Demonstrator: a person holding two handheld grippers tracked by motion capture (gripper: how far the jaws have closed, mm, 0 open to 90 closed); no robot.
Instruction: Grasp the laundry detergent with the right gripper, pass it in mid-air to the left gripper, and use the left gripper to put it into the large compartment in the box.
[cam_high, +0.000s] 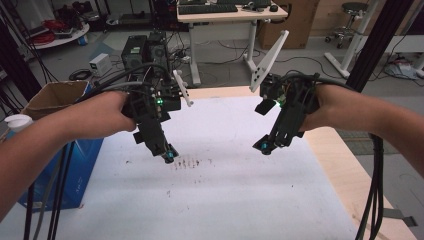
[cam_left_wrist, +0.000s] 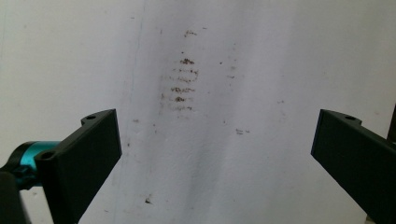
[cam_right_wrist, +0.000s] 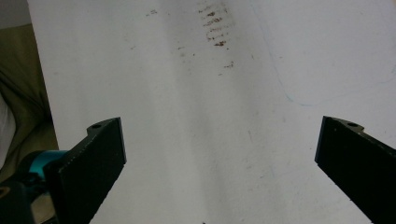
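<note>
Above stained white sheet (cam_high: 225, 200), 2 tongs, jaws apart

Stained white sheet (cam_high: 240, 200), cardboard box (cam_high: 52, 97) alongside

The high view is dim and a bit soft, with dark corners. The white table sheet (cam_high: 240, 200) looks grey-blue, brightest past the tips of the tools. Small green lights glow on the left gripper (cam_high: 168, 156) and the right gripper (cam_high: 265, 147). In both gripper views the sheet between the jaws is pale with soft grey bands of shadow. The brown smudges (cam_left_wrist: 182, 86) ahead of the jaws look fuzzy.
</note>
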